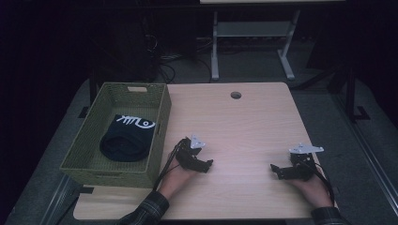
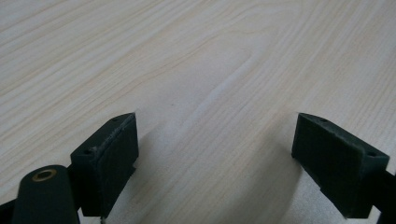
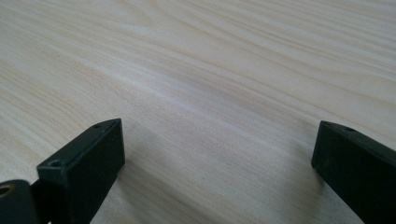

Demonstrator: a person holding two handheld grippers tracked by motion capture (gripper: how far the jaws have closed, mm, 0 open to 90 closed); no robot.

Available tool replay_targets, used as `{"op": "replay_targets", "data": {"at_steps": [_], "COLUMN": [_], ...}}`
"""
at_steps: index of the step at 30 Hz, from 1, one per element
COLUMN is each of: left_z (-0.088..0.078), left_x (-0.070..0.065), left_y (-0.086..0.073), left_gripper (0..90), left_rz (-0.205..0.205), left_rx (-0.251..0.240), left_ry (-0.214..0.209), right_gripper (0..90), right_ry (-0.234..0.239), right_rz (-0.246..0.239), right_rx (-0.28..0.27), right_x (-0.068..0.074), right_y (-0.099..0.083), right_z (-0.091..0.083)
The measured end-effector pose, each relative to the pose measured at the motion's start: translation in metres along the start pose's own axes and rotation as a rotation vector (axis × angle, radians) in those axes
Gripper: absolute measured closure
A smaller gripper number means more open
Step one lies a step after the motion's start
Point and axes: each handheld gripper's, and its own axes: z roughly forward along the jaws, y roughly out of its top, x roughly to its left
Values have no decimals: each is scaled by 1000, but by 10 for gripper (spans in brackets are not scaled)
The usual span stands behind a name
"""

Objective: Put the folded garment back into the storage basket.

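Hands rest near the surface's (image 1: 244, 122) front edge, left gripper (image 1: 205, 164) and right gripper (image 1: 277, 169) fingers spread empty; the cap (image 1: 127, 136) lies in the basket (image 1: 162, 123), likely finished.

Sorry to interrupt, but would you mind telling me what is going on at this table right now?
A person holds a two-jaw gripper in each hand over a light wooden table. The left gripper and the right gripper both sit low over bare wood with jaws wide open and nothing between them. To the left, a green woven basket holds a folded black garment with a white fish-skeleton print, which neither gripper touches.
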Motion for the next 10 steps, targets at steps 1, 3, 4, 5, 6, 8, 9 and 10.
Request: {"op": "replay_targets", "data": {"at_steps": [1,3,4,5,6,8,9,10], "left_z": [0,0,0,0,0,0,0,0], "left_x": [0,0,0,0,-1,-1,-1,0], "left_y": [-2,-3,-3,-3,-3,-3,-3,-3], "left_gripper": [128,123,124,123,124,124,124,124], "left_rz": [11,13,14,14,15,19,19,31], "left_rx": [-19,-20,-21,-20,-21,-20,-20,-18], "left_ry": [-7,-19,-19,-19,-20,-24,-24,-25], "right_gripper": [23,23,23,23,23,23,23,23], "right_ry": [0,0,0,0,1,1,1,1], "right_rz": [0,-1,-1,-1,-2,-2,-2,-2], "right_rx": [0,0,0,-1,0,0,0,0], "right_x": [0,0,0,0,0,0,0,0], "right_y": [0,0,0,0,0,0,0,0], "right_z": [0,0,0,0,0,0,0,0]}}
